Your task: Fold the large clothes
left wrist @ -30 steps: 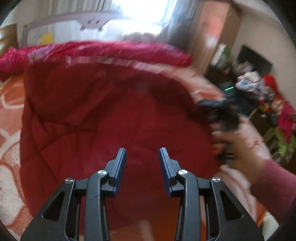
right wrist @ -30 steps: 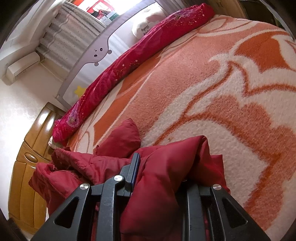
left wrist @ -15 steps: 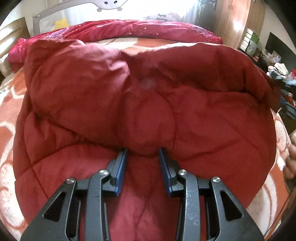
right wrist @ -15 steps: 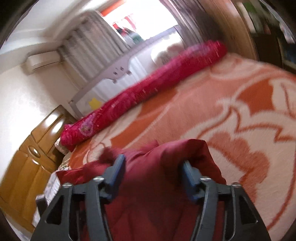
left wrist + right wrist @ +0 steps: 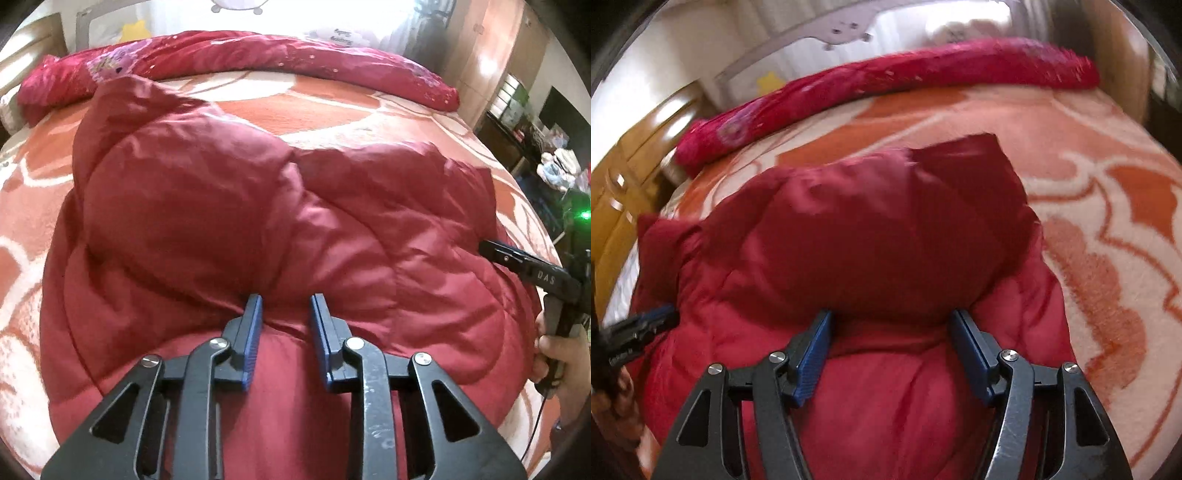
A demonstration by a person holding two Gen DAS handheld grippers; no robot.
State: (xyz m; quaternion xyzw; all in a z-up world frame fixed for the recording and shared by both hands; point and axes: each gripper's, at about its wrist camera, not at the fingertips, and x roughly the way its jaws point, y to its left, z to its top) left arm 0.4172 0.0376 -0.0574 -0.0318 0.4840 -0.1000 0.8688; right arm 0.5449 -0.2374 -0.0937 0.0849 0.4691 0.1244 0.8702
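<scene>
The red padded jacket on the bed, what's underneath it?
The red padded jacket lies on an orange and cream patterned blanket that shows all around it. Whatever is directly beneath the jacket's folded layers is covered.

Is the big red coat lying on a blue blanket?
No, the red coat lies on an orange and white blanket.

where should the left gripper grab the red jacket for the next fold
Probably the puffy folded edge of the jacket right ahead of the left gripper, coming from above and the near side. That ridge stands up as a thick bulge between the part-open jaws, which have just been closing, while the flat quilted panels offer no lip to pinch.
</scene>
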